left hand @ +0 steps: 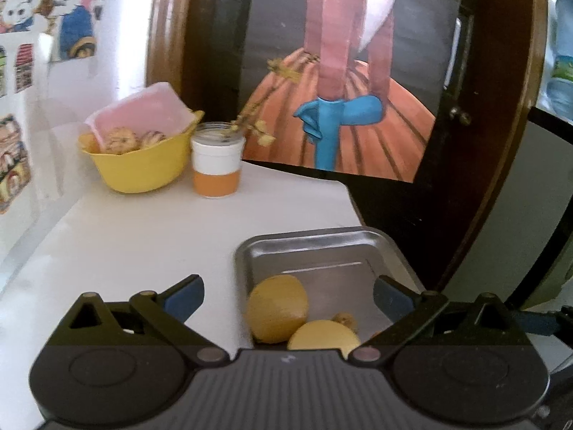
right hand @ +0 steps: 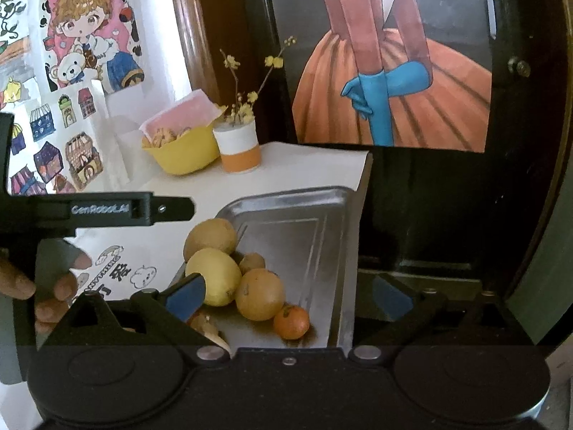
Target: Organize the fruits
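A metal tray (right hand: pixel 308 229) on the white tabletop holds several fruits: a brownish round fruit (right hand: pixel 210 235), a yellow lemon (right hand: pixel 215 276), a small brown fruit (right hand: pixel 252 262), an orange (right hand: pixel 259 294) and a small tangerine (right hand: pixel 291 321). My right gripper (right hand: pixel 288 299) is open above the tray's near end, with nothing between its fingers. In the left wrist view the tray (left hand: pixel 322 254) shows two yellow fruits (left hand: pixel 277 308) and a small brown one (left hand: pixel 344 319). My left gripper (left hand: pixel 288 299) is open just before them.
A yellow bowl (left hand: pixel 139 165) with walnuts and pink paper stands at the back left, next to an orange-and-white jar (left hand: pixel 216 165) of dried flowers. A large painting (left hand: pixel 340 71) leans behind. The left gripper's body (right hand: pixel 96 209) and a hand (right hand: pixel 53 286) show left of the tray.
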Demonstrator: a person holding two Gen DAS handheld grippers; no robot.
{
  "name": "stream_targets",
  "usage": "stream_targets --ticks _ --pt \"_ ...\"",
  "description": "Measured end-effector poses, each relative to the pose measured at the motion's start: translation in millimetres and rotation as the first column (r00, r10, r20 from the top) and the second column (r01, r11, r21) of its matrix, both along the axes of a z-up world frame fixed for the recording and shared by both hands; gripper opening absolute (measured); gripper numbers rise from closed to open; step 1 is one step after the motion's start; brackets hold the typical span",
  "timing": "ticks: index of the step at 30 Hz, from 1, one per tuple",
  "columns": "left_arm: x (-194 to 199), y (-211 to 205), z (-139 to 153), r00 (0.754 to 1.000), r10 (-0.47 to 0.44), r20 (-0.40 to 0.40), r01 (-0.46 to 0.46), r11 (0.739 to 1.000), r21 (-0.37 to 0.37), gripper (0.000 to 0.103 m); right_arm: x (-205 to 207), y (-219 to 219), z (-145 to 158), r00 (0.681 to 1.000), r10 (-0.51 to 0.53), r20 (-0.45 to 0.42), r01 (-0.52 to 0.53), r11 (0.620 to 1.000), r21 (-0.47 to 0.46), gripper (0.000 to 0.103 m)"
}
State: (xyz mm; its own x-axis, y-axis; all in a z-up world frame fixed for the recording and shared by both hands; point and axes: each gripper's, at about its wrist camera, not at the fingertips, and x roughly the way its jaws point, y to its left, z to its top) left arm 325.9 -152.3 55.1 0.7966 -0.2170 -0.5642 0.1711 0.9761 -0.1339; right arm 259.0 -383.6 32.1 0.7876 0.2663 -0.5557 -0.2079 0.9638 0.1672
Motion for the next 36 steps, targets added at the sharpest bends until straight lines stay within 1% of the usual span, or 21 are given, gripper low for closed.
stream_targets --ticks 2,8,20,24,30,36 --pt "-4.8 6.1 0.9 1.000 0.013 0.003 -0.013 1.000 -0.003 0.102 -2.4 2.4 2.2 1.000 -0.007 0.013 0.007 1.000 -0.002 0.102" --pt "-19.4 21.7 2.6 0.999 0.047 0.028 -0.047 0.999 -0.001 0.102 -11.2 13.7 8.1 0.998 -0.001 0.056 0.002 1.000 -0.017 0.102" --pt "-47.1 48.0 6.7 0.994 0.099 0.051 -0.097 0.995 -0.037 0.102 -32.3 36.7 20.4 0.989 -0.008 0.146 0.012 0.999 -0.033 0.102" --pt "-56.8 56.8 6.6 0.992 0.110 0.058 -0.108 0.993 -0.044 0.102 -39.2 39.9 18.6 0.988 -0.025 0.152 0.028 0.999 -0.018 0.102" --pt "-79.3 72.8 -0.4 0.990 0.125 0.062 -0.122 0.991 -0.055 0.102 -50.3 49.5 8.7 0.992 -0.027 0.124 0.028 1.000 -0.006 0.102" --pt "-107.7 92.2 -10.1 0.983 0.166 0.076 -0.161 0.985 -0.067 0.102 -67.4 65.2 1.4 0.990 -0.027 0.138 0.028 1.000 -0.010 0.102"
